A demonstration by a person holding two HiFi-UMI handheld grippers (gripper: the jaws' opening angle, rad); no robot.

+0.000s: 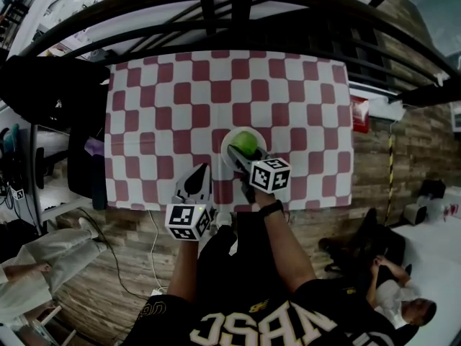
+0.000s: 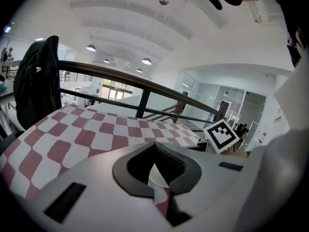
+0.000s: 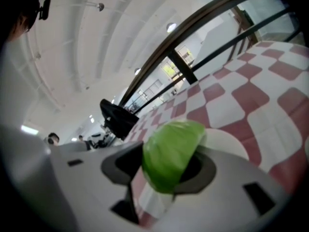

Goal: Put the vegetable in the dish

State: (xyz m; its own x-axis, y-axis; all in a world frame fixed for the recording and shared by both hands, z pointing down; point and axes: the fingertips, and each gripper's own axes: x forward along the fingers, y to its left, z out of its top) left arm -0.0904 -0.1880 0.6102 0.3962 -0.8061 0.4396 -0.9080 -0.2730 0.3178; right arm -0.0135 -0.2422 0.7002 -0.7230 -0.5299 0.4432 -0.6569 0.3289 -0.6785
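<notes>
The big worktop (image 1: pixel 144 107) has a red and white checked cloth on it. A white dish (image 1: pixel 225 151) sits near the front edge. The green vegetable (image 3: pixel 169 153) is right over the dish, and it looks close to going in. It is round and leafy. I think it is light and a bit soft, so a hard squeeze could squash it. Holding it gently around its fat middle looks best. The right tongs (image 1: pixel 246 161) pinch the vegetable on both sides. The left tongs (image 1: pixel 196 177) wait just beside the dish, pressed together with nothing in them.
</notes>
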